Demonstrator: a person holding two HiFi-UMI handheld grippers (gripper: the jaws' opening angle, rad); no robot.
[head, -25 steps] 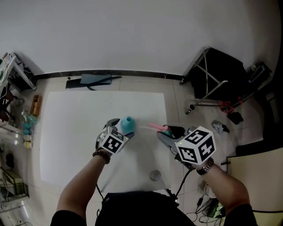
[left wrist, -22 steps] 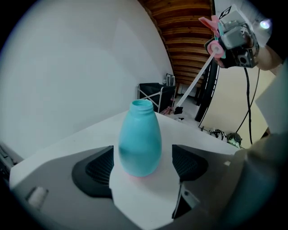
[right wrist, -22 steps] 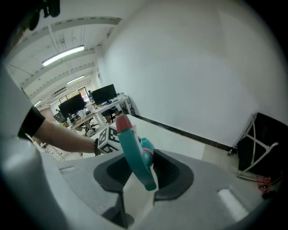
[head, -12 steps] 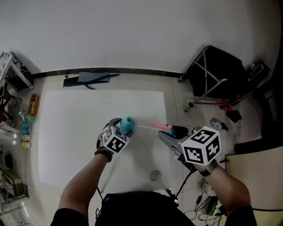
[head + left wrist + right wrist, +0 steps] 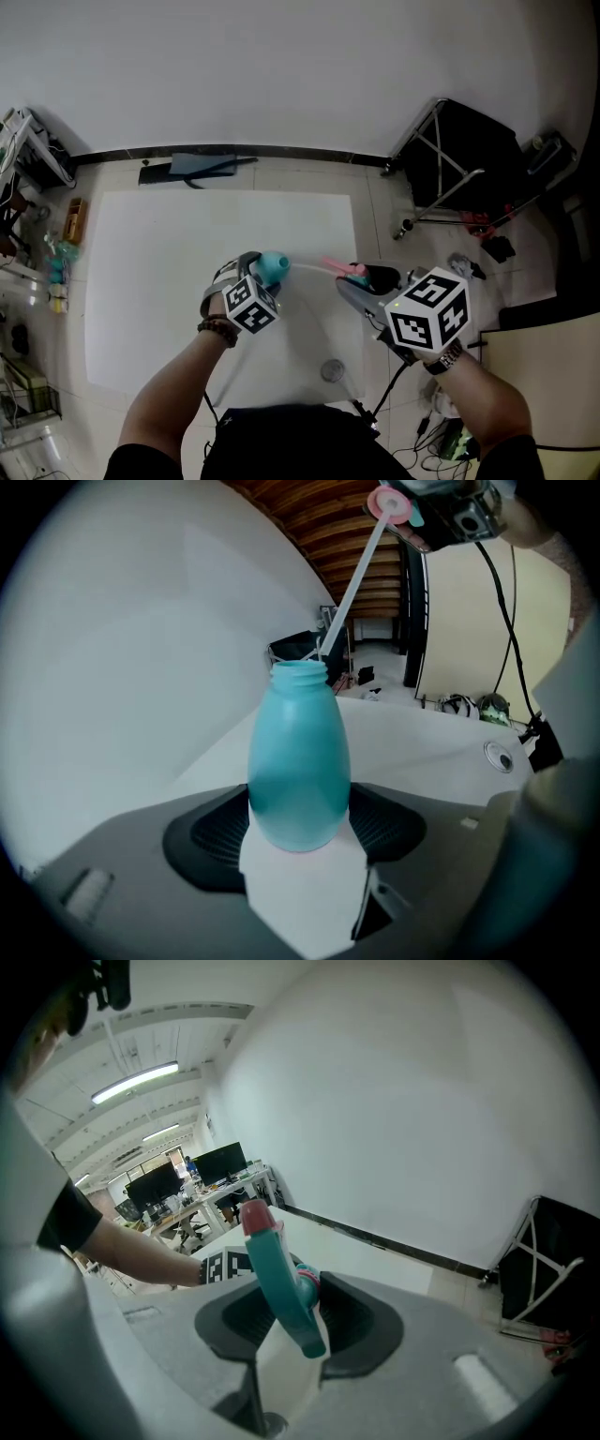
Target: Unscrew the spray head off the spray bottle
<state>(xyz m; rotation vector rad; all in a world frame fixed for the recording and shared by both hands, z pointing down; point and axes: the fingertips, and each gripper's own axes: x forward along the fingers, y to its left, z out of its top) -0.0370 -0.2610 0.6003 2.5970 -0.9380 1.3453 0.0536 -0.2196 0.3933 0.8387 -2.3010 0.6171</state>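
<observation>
Two pieces now: the spray head (image 5: pixel 281 1274) is off the spray bottle (image 5: pixel 298 761), whose threaded neck is bare & open. L fingers (image 5: pixel 211 832) clamp the bottle's fat lower body, one pad each side. They've just been closing a touch w/ the bottle btw them. R fingers (image 5: pixel 361 1321) are clenched on the spray head by its teal trigger, pink nozzle end up. The bottle is held over the white table (image 5: pixel 159 281), toward its right side, neck pointing away from my L hand. The head hangs near it, about at the table's right edge. The dip tube (image 5: pixel 352 578) runs from the head down to the neck. Can't tell if its tip is inside or just behind the rim.

Risks, my guess:
- If the tube tip is in the neck, a sideways pull could snag it on the rim & lever the bottle out of my grip.
- The bottle body is round & smooth, so it could slip or rotate.
- The head is pinched on a thin trigger & may pivot.
- The tube may drip on the table.

Pose: both forearms come in from the bottom of the head view. Both hands slant down & fwd, marker cubes on top, hands apart w/ the tube bridging the gap.
</observation>
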